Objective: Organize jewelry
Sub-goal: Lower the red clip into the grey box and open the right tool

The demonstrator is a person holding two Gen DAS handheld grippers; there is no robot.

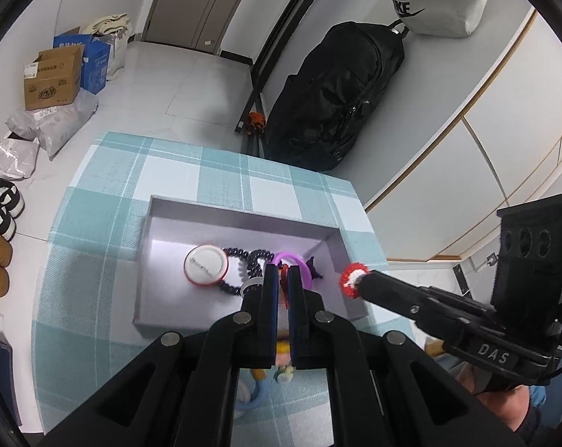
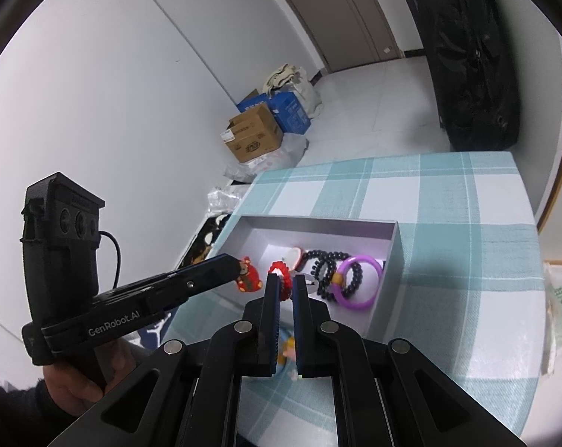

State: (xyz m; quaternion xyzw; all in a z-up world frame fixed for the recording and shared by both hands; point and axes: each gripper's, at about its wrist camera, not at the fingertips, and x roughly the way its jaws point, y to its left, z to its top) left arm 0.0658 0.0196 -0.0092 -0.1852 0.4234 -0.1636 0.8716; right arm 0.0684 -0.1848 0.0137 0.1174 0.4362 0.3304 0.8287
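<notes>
1. Above the grey box [image 2: 392, 240] on the desk [image 2: 467, 223], the left hand-held gripper [image 2: 240, 269] pinches a red bear charm [image 2: 248, 279].
2. Beside it, the right hand-held gripper [image 2: 287, 284] clamps a red-and-white ring [image 2: 279, 269].
3. Inside lie a purple bangle [image 2: 357, 283], black bead bracelets [image 2: 324, 264] and a round badge [image 1: 205, 269].

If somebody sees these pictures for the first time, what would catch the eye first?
Probably the grey box on the checked cloth, holding a purple bangle and black beads. Above it, the left gripper is shut on a red bear charm, and the right gripper is shut on a red-and-white ring.
</notes>
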